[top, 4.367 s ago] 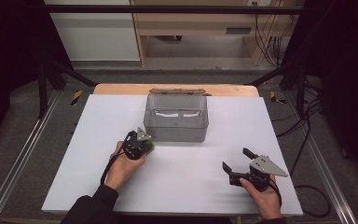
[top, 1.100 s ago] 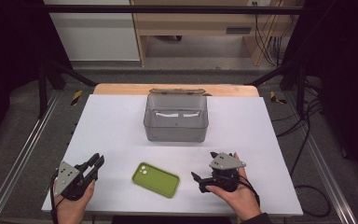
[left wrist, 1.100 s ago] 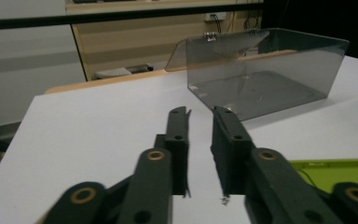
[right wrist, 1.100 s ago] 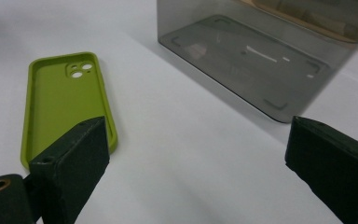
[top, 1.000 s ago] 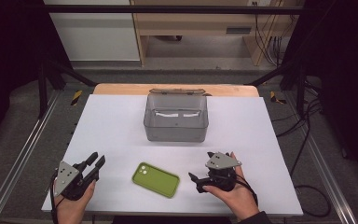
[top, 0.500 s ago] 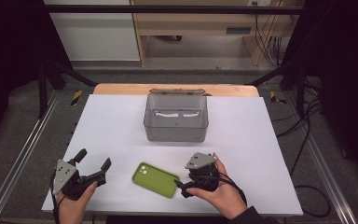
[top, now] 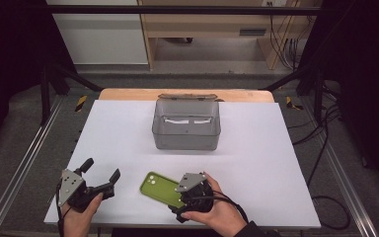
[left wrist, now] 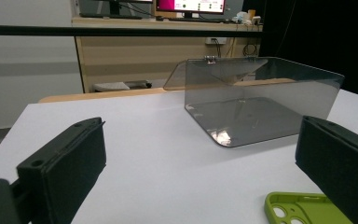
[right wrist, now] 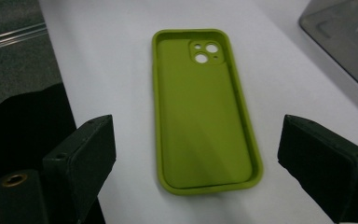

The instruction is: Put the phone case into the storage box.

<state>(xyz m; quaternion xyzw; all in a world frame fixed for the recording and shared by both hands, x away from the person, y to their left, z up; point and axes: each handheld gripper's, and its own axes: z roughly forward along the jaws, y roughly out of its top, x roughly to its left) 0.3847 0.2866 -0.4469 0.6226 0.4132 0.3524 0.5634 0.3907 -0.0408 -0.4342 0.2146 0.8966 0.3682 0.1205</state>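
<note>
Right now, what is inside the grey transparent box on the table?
The grey transparent box looks empty: through its walls I see only a bare floor with pale reflections. Its open lid leans back behind it, covering nothing inside.

High view: fixed above the near edge of the worktop [top: 256, 148], facing forward and down, far enough to take in the whole surface. Left gripper view: mounted low at the worktop's 7 o'clock corner, looking level between its own fingers [left wrist: 65, 172] toward 1 o'clock, with the smoked box [left wrist: 256, 102] at middle distance. Right gripper view: close above the green phone case [right wrist: 203, 112], looking steeply down. All three views share the case; the high view and the left gripper view share the whole box.
</note>
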